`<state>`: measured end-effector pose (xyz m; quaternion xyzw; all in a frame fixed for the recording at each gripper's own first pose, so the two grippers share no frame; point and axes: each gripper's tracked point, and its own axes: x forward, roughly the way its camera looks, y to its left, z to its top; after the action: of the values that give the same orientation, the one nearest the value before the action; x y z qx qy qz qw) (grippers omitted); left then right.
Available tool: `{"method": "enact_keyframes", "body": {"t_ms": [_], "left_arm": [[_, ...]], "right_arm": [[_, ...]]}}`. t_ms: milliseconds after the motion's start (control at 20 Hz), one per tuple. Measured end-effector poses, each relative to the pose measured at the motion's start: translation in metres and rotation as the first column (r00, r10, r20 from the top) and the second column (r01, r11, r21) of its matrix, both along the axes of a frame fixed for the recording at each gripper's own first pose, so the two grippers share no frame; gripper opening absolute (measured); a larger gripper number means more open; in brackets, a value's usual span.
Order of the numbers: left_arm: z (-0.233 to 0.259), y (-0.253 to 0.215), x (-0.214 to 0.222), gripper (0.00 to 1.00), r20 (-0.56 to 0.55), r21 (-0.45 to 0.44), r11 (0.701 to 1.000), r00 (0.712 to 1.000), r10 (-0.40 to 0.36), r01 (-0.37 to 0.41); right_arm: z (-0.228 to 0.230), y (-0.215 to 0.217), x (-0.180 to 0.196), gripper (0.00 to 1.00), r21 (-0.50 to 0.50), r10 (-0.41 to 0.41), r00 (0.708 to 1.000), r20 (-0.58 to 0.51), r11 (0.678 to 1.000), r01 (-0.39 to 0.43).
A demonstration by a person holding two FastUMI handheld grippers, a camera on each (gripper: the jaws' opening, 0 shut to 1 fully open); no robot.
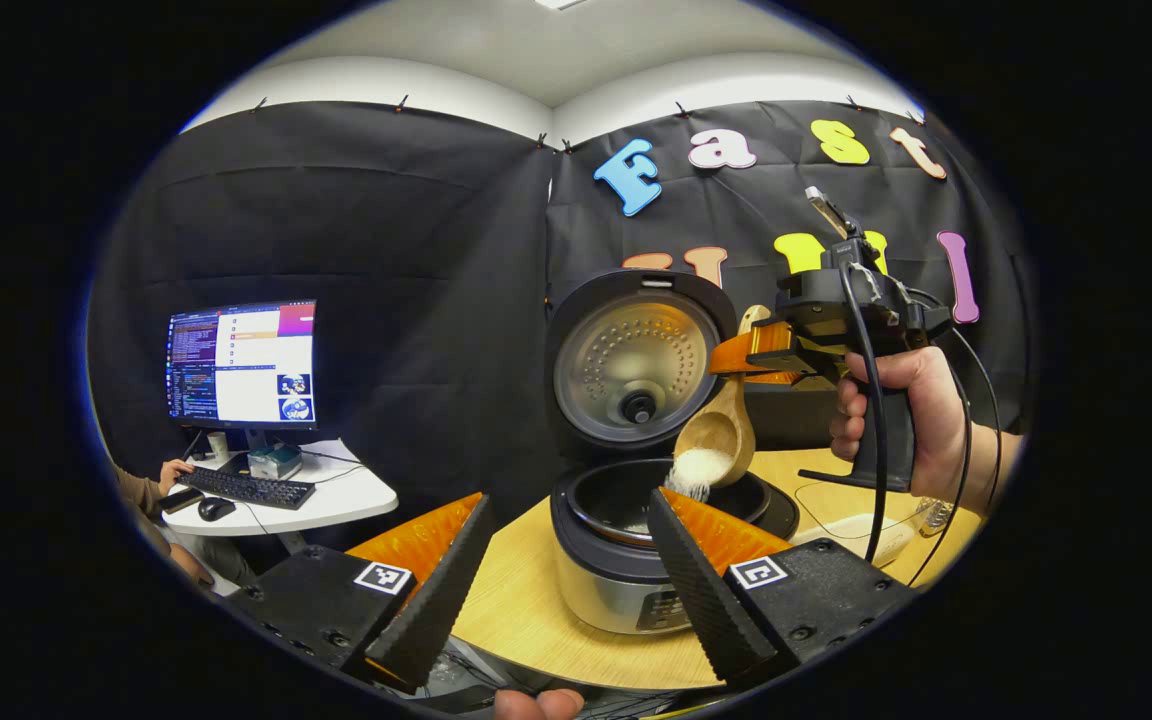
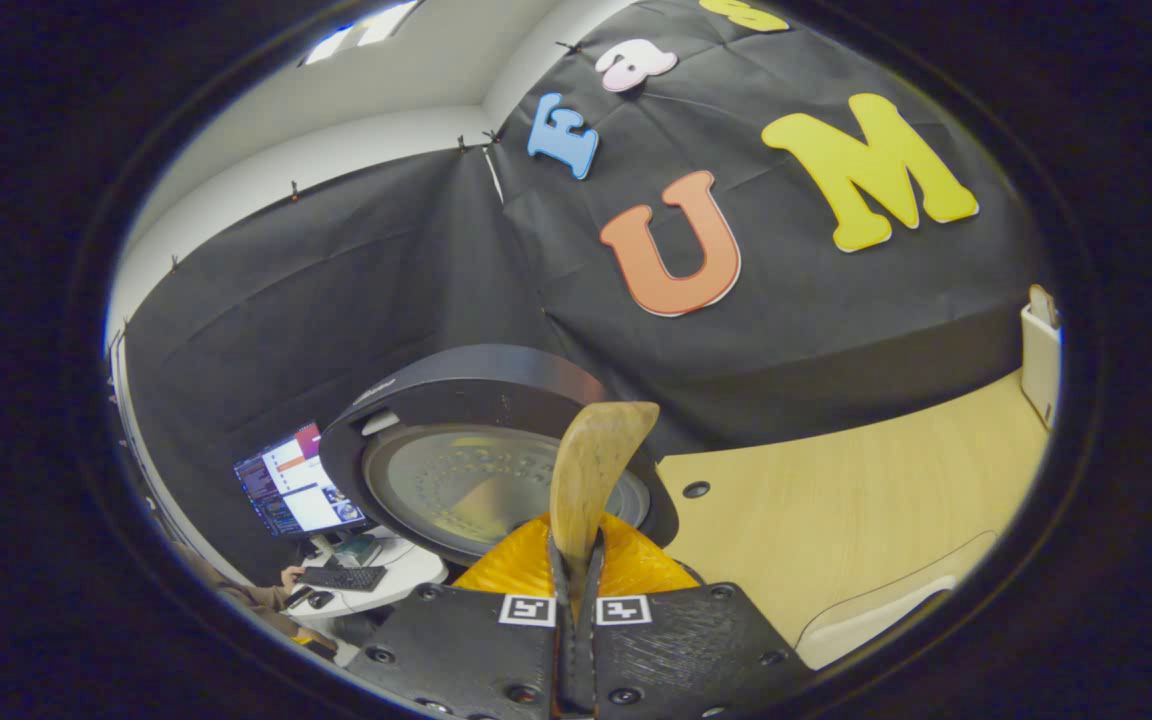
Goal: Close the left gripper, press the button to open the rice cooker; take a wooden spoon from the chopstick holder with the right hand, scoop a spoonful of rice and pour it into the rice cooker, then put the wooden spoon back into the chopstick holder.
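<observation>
One wooden spoon (image 1: 718,425), one rice cooker (image 1: 626,540)

No legible text, brand or number found on rice cooker (image 1: 626,560); control panel on its front too small and dark to be read. Square black-and-white fiducial markers seen on left gripper (image 1: 566,570) finger blocks and on right gripper (image 2: 576,610) finger blocks: coded patterns, not readable as characters. Monitor (image 1: 242,362) content too small to be made out.
</observation>
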<state>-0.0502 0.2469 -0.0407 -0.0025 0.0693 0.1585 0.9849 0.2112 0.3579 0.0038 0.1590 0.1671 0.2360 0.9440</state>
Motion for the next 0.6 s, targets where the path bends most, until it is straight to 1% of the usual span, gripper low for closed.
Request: {"method": "enact_keyframes", "body": {"t_ms": [200,450,500,600], "left_arm": [[0.003,0.013,-0.005,0.99,0.017,0.010,0.999,0.999,0.043,-0.043],[0.007,0.012,-0.006,0.99,0.039,0.004,0.999,0.998,0.039,-0.040],[0.007,0.012,-0.006,0.99,0.036,0.005,0.999,0.999,0.041,-0.041],[0.006,0.013,-0.008,0.99,0.033,0.006,0.999,0.998,0.047,-0.047]], "right_arm": [[0.005,0.004,-0.003,0.00,-0.079,0.009,0.998,0.062,0.997,-0.004],[0.013,0.015,-0.007,0.00,-0.197,0.041,0.986,0.159,0.980,-0.009],[0.013,0.016,-0.008,0.01,-0.218,0.047,0.983,0.176,0.976,-0.007],[0.015,0.018,-0.010,0.00,-0.246,0.053,0.978,0.201,0.969,-0.003]]}}
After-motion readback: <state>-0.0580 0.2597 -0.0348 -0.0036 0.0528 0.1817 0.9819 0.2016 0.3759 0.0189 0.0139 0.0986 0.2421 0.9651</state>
